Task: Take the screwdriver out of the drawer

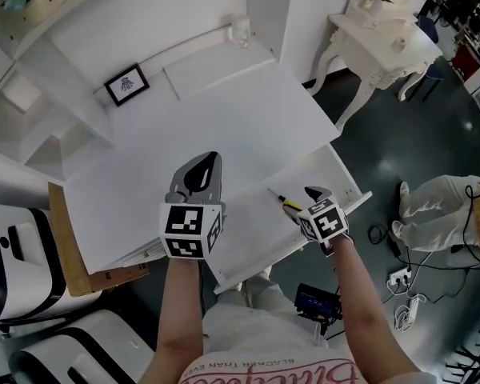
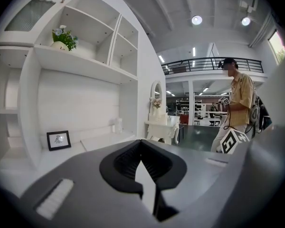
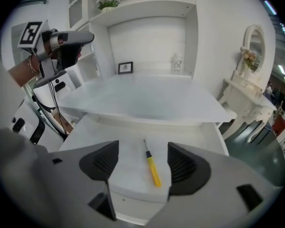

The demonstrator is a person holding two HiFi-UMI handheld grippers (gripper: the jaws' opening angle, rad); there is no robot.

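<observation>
The yellow-handled screwdriver (image 1: 288, 204) lies on the floor of the pulled-out white drawer (image 1: 252, 234), its metal tip pointing toward the desk. In the right gripper view the screwdriver (image 3: 152, 168) lies below and between the spread jaws. My right gripper (image 1: 313, 193) is open and hovers just above the drawer, not touching the tool. My left gripper (image 1: 207, 163) is shut with nothing in it and is held over the white desktop (image 1: 224, 126). In the left gripper view its pads (image 2: 133, 167) meet.
A small framed picture (image 1: 126, 84) and a glass item (image 1: 240, 29) stand at the back of the desk under the hutch shelves. A white side table (image 1: 384, 38) is to the right, and cables and a power strip (image 1: 400, 278) lie on the floor. A person (image 2: 235, 103) stands far off.
</observation>
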